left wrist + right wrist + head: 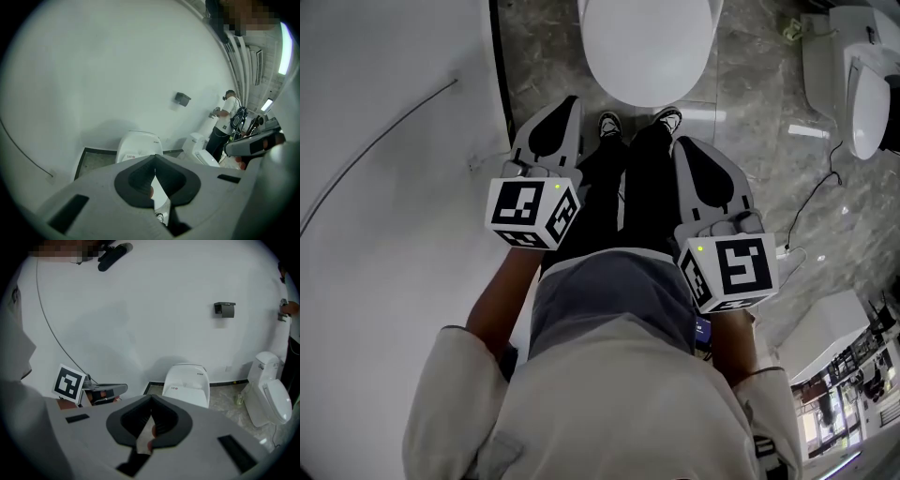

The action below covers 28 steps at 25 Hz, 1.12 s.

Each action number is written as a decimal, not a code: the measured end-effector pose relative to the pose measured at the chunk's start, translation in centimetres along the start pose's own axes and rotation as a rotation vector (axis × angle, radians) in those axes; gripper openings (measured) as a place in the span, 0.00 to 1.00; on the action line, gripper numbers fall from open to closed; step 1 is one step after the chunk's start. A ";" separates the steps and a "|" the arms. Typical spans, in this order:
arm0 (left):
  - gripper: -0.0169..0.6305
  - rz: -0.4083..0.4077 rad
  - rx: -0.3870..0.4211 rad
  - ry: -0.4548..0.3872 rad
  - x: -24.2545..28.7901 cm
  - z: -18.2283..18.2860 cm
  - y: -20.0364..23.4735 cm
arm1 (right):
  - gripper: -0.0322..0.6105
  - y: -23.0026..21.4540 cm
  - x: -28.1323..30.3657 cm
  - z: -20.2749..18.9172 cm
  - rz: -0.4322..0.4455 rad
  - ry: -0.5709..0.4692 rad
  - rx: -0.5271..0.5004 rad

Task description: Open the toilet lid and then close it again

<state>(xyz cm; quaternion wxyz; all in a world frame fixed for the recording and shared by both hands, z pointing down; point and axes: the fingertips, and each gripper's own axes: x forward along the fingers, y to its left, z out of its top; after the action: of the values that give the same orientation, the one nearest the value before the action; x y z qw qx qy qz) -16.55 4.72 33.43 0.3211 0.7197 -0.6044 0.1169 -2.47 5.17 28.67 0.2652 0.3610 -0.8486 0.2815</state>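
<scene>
A white wall [154,310] backs a grey marble floor [750,103]. The toilet [649,52] stands at the floor's far edge against that wall, near the left corner. Its long axis runs from the wall straight toward the person. The rounded front points at the person's shoes [609,124], which are just short of it.

The toilet lid [186,383] is down, lying flat over the bowl, with its hinge end at the wall. A second toilet [272,399] sits well apart along the right side of the floor.

The left gripper [572,101] and right gripper [682,142] are held side by side above the person's legs. Both slope down and aim at the toilet without touching it. Each one's jaws are closed tip to tip with nothing between them.

A small dark holder [225,309] is fixed on the wall above the two toilets.
</scene>
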 end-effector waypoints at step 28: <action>0.04 0.071 -0.096 0.126 6.9 -10.9 5.0 | 0.07 -5.5 7.4 -8.8 0.000 0.096 0.066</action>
<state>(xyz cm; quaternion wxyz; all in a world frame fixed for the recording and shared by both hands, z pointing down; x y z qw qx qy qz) -17.17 5.45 47.24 0.3884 0.6729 -0.6128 0.1442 -0.56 4.40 41.26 0.2937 0.3554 -0.8252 0.3264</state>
